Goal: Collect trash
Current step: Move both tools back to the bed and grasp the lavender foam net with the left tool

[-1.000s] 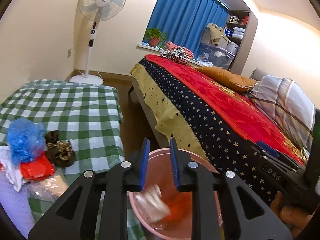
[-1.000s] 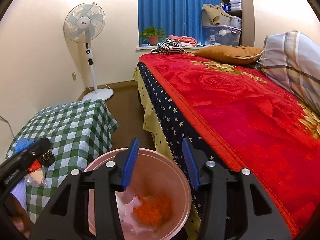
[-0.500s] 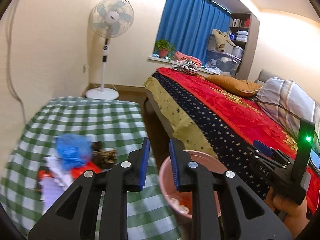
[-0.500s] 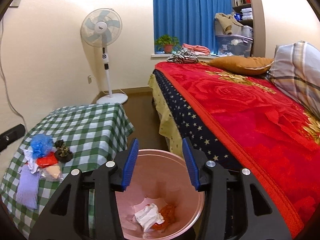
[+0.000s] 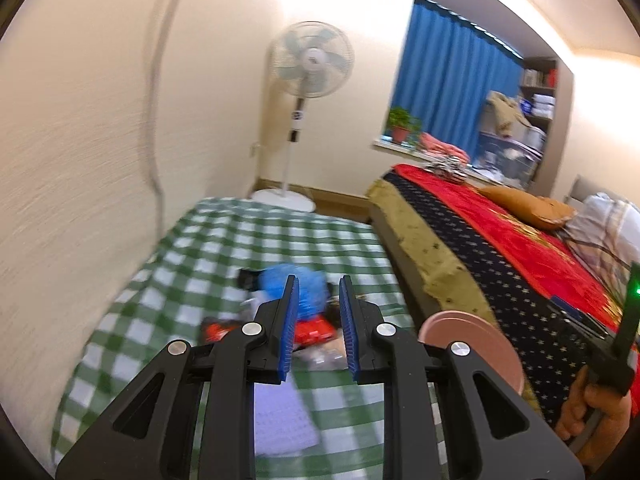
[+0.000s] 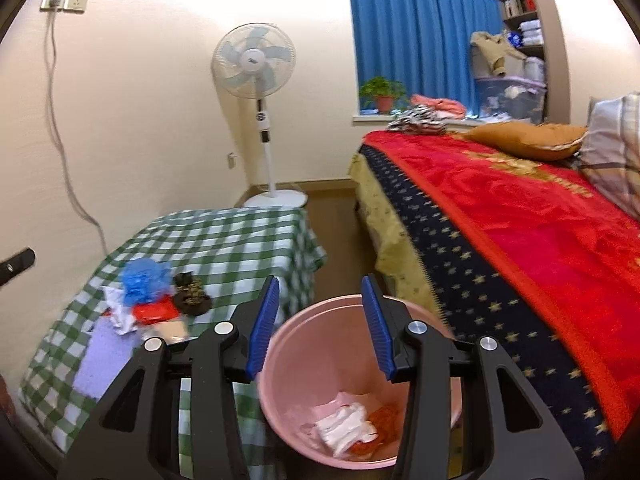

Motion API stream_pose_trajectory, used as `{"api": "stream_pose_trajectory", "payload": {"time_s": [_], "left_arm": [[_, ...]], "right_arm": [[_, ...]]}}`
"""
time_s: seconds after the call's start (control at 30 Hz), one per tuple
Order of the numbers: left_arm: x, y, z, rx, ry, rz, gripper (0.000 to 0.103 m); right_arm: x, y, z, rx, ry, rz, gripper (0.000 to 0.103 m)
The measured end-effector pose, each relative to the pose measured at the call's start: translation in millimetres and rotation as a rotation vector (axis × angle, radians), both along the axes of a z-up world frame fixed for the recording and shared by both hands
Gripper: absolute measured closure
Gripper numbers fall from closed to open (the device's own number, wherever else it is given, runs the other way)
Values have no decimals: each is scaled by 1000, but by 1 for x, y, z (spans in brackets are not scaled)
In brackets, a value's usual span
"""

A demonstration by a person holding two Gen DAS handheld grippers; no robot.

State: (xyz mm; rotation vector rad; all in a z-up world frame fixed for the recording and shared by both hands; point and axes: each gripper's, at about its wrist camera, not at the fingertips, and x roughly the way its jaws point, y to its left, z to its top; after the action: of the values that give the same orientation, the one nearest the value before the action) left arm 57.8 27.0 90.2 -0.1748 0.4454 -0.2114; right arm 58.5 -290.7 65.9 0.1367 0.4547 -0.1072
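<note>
Room: bedroom with a checked surface (image 6: 240, 240) by the wall, a bed (image 6: 520, 216) alongside, a fan (image 6: 254, 62) beyond.
Trash: small heap on the near part of the surface, a blue puff (image 6: 142, 278), a red wrapper (image 6: 154, 312), white crumpled paper (image 6: 118, 314), a clear packet (image 6: 170, 328), a dark patterned lump (image 6: 192, 294), all touching or just beside one another.
Mat: pale lilac cloth (image 6: 104, 360) lying flat next to the heap.
Bin: pink bin (image 6: 340, 320) between surface and bed, already holding white paper and an orange scrap.
Handling: everything looks light, soft and crushable; film may slip, so pinch a raised fold or crumpled edge, not a flat face.
Left claw (image 5: 319, 332): empty, jaws narrowly parted, pointing at the heap.
Right claw (image 6: 320, 328): empty, spread wider though just narrowing a little, above the bin mouth.
Left view: blurred; shows the heap close in, the bin edge-on, the right hand (image 5: 592, 408) on its handle.
Right view: sharp; shows the bin's contents and the whole heap, which the left view does not.
</note>
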Motion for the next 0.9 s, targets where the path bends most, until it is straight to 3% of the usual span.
{"api": "stream_pose_trajectory", "payload": {"time_s": [0.27,0.73,0.9], "left_arm": [[-1,43,-22,-25,58,105,83],[26,33,-79,-14,187,140,83],[38,38,-100,-43,260,160,81]], "right_arm": [[25,33,-14,53,34,113,65],[87,102,-64,68,135,304,65],[107,121,-85,68,195,363,55]]}}
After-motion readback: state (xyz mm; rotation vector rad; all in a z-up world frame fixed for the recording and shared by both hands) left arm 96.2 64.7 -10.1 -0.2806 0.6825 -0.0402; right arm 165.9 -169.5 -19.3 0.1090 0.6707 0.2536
